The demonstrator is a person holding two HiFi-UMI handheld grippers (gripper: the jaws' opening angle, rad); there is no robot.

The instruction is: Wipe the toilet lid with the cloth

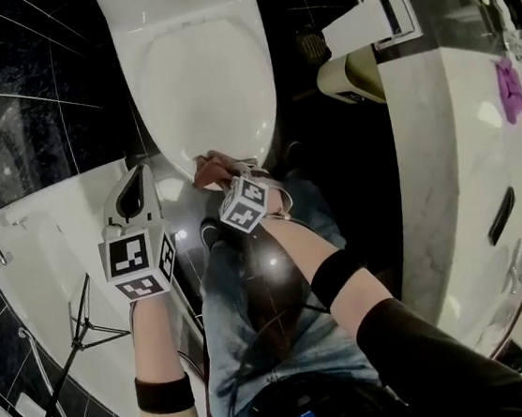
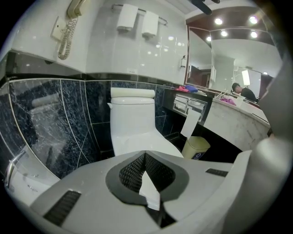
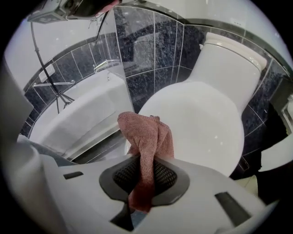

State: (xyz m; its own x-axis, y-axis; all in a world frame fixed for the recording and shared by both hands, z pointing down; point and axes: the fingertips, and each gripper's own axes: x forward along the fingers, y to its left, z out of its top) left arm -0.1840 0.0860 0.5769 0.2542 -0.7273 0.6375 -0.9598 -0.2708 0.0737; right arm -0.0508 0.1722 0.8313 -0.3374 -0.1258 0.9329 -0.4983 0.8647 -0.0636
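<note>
Dark tiles (image 1: 19,81) back a white tub (image 1: 48,238) at left, where the left gripper (image 1: 134,182) hangs with jaws together. At centre the right gripper (image 3: 145,178) pinches a pink cloth (image 3: 147,135) at the closed lid's (image 1: 204,87) front edge. Right stands a pale counter (image 1: 452,151)

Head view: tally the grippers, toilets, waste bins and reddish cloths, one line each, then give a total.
Grippers: 2, the left gripper and the right gripper
Toilet: 1
Waste bin: 1
Reddish cloth: 1, held in the right gripper at the lid's near edge
Total: 5
</note>
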